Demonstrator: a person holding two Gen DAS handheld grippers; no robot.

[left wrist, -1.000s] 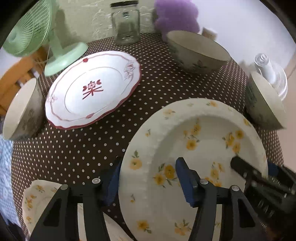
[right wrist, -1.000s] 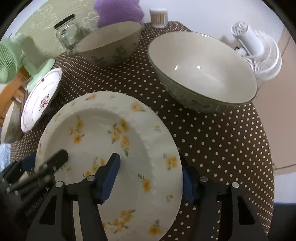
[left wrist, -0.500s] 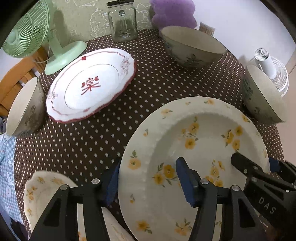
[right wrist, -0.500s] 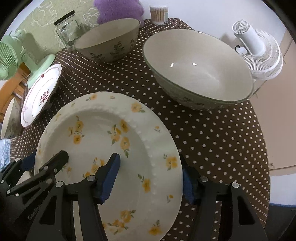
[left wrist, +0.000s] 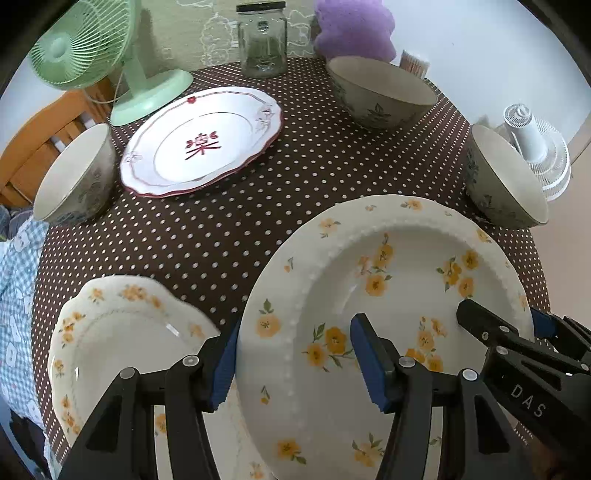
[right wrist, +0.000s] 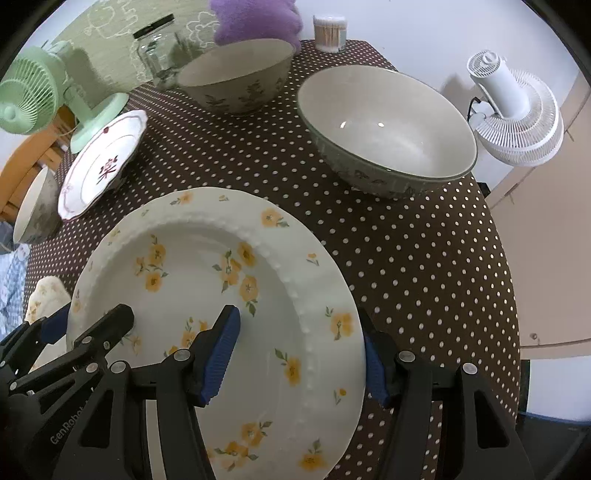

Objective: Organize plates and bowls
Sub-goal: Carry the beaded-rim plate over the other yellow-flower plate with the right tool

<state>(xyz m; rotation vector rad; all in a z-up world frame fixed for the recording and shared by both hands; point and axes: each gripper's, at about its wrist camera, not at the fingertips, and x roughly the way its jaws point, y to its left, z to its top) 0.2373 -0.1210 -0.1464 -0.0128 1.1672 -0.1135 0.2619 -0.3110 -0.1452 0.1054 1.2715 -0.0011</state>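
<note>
**Yellow-flower plate held from both sides above the dotted table**

Lifted higher than a second ago, both cameras now take in more of the table: the scalloped yellow-flower plate (left wrist: pixel 125 343) at the near left edge has come far more fully into the left wrist view.

Readable writing: "DAS" on the right gripper's body in the left wrist view, "GenRobot" partly visible on the left gripper's body in the right wrist view, and a red Chinese character in the middle of the red-rimmed plate (left wrist: pixel 201 142).

The left gripper (left wrist: pixel 293 360) is clenched on the left rim of the beaded yellow-flower plate (left wrist: pixel 388 295), one blue pad outside the rim and one inside the well. The right gripper (right wrist: pixel 301 350) grips the opposite, right rim the same way. The plate is round, so it has no long axis; it faces up, roughly level, over the near part of the brown polka-dot tablecloth (left wrist: pixel 229 229).

Only the left wrist view shows the scalloped plate whole; the right wrist view catches just a sliver of it. The right wrist view alone looks into the large green-rimmed bowl (right wrist: pixel 388 125) by the right edge and shows the toothpick jar (right wrist: pixel 328 31) clearly. Both show the leaf-patterned bowl (left wrist: pixel 380 92) at the far edge, the small bowl (left wrist: pixel 74 177) at the left edge, the glass jar (left wrist: pixel 262 40), the green fan (left wrist: pixel 85 44) and the white fan (right wrist: pixel 517 110).
</note>
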